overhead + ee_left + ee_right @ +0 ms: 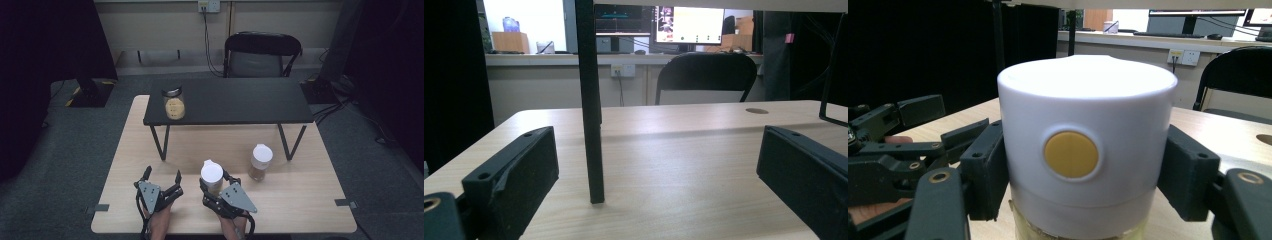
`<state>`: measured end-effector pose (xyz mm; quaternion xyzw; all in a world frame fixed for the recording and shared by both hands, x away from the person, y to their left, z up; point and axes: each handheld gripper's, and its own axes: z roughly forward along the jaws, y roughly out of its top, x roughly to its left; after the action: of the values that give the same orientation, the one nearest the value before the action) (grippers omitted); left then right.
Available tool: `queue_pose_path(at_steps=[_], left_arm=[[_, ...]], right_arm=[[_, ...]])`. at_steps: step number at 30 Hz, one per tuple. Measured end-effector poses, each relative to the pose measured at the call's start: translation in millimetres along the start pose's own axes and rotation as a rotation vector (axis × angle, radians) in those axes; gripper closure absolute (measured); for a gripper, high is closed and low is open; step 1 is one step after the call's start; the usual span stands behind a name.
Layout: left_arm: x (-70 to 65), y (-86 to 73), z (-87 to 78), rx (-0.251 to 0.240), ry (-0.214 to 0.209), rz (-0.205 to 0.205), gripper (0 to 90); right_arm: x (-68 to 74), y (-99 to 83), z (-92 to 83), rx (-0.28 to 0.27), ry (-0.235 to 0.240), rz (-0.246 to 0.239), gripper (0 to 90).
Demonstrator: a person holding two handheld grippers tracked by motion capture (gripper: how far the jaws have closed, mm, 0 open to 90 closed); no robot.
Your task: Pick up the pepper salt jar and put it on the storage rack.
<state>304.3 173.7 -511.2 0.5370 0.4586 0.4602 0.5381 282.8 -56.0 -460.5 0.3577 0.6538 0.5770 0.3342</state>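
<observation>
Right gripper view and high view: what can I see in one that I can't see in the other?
Right gripper view: a round yellow button on the white plastic lid of the clear jar, with the right gripper and its black jaws pressed on both sides.

High view: a second white-lidded jar nearby, a clear jar of yellow contents on the black low shelf, and the left gripper with jaws open.

Both: the gripped lid, the light wooden table and the black chair.

Behind, a black shelf [235, 102] bearing a glass jar [174, 104]; a second white-lidded jar [260, 162] right; a chair [261, 52] beyond.
</observation>
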Motion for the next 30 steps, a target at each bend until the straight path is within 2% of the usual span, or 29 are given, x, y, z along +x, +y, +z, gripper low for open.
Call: queue_pose_path(at_steps=[17,30], left_arm=[[0.0,0.0,0.0,0.0,0.0,0.0,2.7],[-0.1,0.0,0.0,0.0,0.0,-0.001,2.8]], right_arm=[[-5.0,9.6,1.2,0.011,0.013,-0.009,30.2],[-15.4,25.5,2.2,0.001,0.013,-0.025,30.2]])
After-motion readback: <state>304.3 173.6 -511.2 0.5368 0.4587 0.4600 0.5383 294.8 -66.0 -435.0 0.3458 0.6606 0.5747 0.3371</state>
